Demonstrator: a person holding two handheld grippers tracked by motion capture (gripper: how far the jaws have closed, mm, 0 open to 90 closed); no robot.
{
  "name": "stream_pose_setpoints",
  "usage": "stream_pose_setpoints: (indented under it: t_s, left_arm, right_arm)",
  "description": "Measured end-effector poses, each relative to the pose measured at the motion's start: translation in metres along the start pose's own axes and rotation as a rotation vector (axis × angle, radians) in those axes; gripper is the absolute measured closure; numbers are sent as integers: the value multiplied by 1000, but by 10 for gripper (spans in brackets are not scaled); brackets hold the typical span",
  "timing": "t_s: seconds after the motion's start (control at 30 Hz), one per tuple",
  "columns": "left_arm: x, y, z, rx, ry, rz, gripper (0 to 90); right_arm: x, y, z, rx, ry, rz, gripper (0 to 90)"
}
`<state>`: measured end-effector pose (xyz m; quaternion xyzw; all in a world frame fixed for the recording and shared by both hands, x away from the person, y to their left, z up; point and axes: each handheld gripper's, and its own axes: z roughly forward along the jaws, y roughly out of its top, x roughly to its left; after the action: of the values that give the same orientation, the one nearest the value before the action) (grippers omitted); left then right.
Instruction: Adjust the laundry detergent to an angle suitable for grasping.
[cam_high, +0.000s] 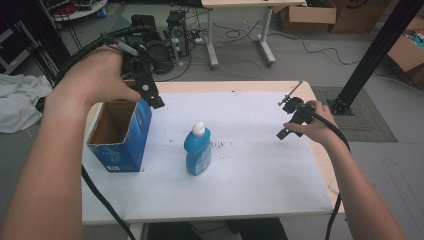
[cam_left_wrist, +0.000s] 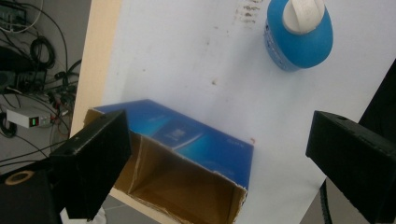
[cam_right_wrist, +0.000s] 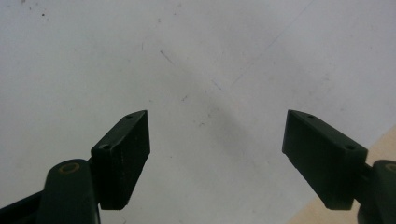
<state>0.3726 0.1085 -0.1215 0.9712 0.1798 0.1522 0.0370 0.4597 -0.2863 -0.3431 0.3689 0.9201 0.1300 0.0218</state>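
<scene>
The desk (cam_high: 260, 180) carries a white sheet that covers most of its top; a strip of bare wood shows along the far and right edges. Two things stand on it.

1. Box (cam_high: 120, 135): a blue cardboard box, open at the top, brown inside. It stands upright near the left edge of the desk. In the left gripper view the box (cam_left_wrist: 187, 158) lies below and between the two jaws, its open mouth facing the camera.

2. Bottle (cam_high: 198, 150): a blue plastic bottle with a white cap, upright, near the middle of the desk and just to the right of the box, not touching it. In the left gripper view the bottle (cam_left_wrist: 299, 35) sits near the top edge, seen from above.

Left gripper (cam_high: 145, 85): held in the person's left hand (cam_high: 95, 75) above the far edge of the box, pointing down. Its jaws are spread wide, with nothing between them; they touch neither box nor bottle as far as the pictures show.

Right gripper (cam_high: 292, 117): held in the person's right hand (cam_high: 317, 122) over the right part of the desk, well apart from the bottle. In the right gripper view the jaws stand wide apart over the bare white sheet, which bears faint marks and scratches; nothing is gripped.

Cables (cam_high: 235, 35) lie across the floor (cam_high: 310, 65) beyond the desk.
</scene>
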Motion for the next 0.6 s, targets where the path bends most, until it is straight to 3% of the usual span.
stream_pose_setpoints:
  t_s: [0.6]
  left_arm:
    - [1, 4, -2, -5, 2, 1, 74]
  right_arm:
    - [-1, -2, -4, -9, 3, -8, 233]
